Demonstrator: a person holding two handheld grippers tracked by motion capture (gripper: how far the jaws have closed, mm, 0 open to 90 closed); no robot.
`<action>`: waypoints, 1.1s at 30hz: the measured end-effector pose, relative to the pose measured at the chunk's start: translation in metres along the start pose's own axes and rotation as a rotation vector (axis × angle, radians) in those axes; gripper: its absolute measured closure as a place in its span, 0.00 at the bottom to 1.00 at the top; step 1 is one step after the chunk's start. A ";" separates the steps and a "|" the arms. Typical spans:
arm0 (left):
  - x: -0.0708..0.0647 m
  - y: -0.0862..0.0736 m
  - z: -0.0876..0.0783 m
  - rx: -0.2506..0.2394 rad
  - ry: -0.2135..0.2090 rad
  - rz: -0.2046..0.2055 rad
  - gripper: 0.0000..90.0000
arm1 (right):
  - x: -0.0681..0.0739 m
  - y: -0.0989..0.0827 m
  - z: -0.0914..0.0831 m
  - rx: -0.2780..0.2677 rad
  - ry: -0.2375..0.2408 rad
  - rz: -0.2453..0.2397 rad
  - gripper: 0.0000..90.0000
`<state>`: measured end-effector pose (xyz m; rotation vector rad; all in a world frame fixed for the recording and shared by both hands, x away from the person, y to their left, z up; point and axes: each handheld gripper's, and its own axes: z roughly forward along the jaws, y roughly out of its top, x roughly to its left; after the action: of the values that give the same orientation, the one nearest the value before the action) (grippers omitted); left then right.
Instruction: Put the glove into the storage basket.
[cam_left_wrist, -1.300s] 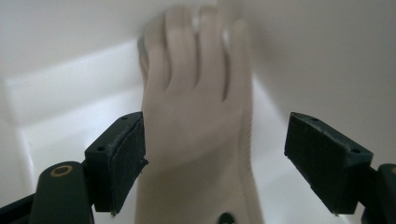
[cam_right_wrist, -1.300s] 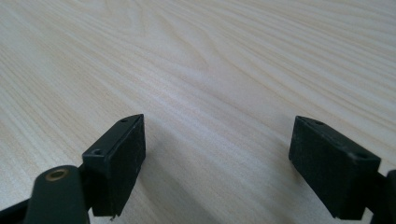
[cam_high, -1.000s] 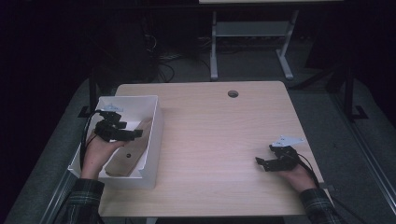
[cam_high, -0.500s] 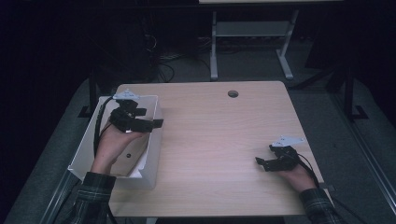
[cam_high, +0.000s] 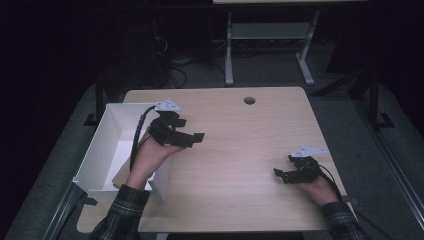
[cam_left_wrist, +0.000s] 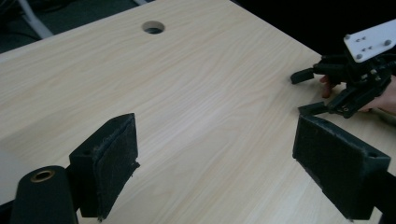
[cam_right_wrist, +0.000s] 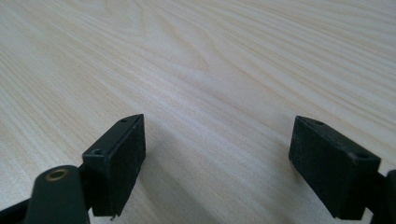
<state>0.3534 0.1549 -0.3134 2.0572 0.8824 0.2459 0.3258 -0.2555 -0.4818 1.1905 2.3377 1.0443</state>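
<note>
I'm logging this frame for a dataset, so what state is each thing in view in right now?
left gripper: open, nothing between its jaws, held over the table beside the box.
right gripper: open, empty, low at the table's right side.
white box: open-topped, upright at the table's left edge; a light brown thing lies at its bottom, mostly hidden by the forearm.
table: bare wood, one round hole near its far edge.
</note>
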 end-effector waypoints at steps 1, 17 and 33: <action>-0.004 0.000 0.005 -0.001 -0.006 -0.002 0.15 | 0.000 0.000 0.000 0.000 0.000 0.000 0.20; -0.038 -0.033 0.077 0.085 -0.052 0.062 0.15 | 0.000 0.000 0.000 0.002 0.000 -0.007 0.20; -0.032 -0.080 0.115 0.141 -0.025 0.064 0.15 | 0.000 0.000 0.000 0.003 0.000 -0.008 0.20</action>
<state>0.3434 0.0901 -0.4414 2.2172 0.8407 0.1969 0.3258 -0.2557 -0.4817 1.1816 2.3434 1.0386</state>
